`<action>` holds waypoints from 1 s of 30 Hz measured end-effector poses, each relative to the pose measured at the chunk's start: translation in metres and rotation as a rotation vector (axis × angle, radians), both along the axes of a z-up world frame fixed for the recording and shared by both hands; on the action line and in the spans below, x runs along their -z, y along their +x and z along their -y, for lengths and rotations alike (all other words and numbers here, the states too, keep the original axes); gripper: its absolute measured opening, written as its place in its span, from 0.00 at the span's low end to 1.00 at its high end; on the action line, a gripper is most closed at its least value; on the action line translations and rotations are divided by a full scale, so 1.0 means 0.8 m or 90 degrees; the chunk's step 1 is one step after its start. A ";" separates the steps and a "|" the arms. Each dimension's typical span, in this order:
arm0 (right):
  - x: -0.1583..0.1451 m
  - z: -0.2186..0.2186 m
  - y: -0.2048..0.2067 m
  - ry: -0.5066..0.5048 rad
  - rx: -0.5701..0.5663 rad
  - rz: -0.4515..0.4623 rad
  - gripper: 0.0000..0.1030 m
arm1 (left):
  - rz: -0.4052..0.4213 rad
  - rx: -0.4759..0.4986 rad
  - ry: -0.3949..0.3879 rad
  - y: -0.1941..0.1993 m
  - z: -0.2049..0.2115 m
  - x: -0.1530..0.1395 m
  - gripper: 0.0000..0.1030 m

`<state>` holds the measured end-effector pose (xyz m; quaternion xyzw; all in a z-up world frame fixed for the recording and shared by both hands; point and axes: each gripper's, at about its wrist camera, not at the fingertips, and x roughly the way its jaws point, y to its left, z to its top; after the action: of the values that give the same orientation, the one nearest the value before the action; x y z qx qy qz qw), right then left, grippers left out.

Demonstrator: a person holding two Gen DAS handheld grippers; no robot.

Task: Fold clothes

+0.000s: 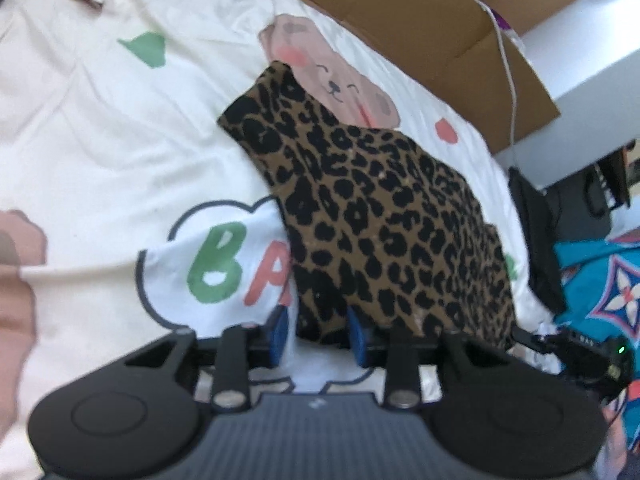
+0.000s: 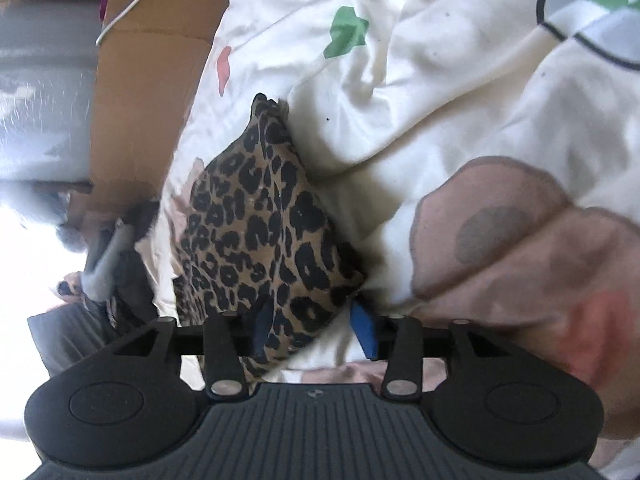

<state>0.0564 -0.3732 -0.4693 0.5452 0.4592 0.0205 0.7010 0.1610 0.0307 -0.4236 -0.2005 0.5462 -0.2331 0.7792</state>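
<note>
Jaws of both the left gripper (image 1: 320,334) and right gripper (image 2: 316,326) stood parted around the leopard-print garment (image 1: 380,216), unclamped; edges needed squaring before release.

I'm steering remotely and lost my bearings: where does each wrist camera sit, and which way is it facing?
Left wrist: behind the left gripper, angled down at the leopard-print garment on the cartoon bedsheet; only its own blue fingers show.
Right wrist: behind the right gripper, angled down at the garment's bunched end; only its own fingers show.
Shared: garment, bedsheet, cardboard behind.
</note>
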 end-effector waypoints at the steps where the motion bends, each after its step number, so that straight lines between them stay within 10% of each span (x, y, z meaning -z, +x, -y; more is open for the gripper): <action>1: 0.005 0.001 0.001 0.008 0.005 -0.001 0.49 | -0.002 -0.003 -0.009 0.000 0.000 0.004 0.35; 7: 0.024 0.006 0.002 0.053 0.040 0.005 0.47 | -0.016 -0.027 -0.080 -0.004 -0.017 0.023 0.30; 13: 0.035 0.009 -0.001 0.061 0.052 0.011 0.17 | -0.023 -0.031 -0.090 -0.002 -0.016 0.029 0.25; 18: 0.018 0.005 0.004 0.031 0.038 0.014 0.13 | -0.033 -0.058 -0.090 -0.004 -0.017 0.031 0.08; 30: -0.030 0.014 0.015 -0.046 0.034 0.052 0.10 | -0.050 -0.040 -0.073 -0.011 -0.006 -0.007 0.04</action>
<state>0.0684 -0.3844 -0.4452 0.5300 0.4160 0.0075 0.7389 0.1523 0.0353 -0.4176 -0.2705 0.5554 -0.2313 0.7515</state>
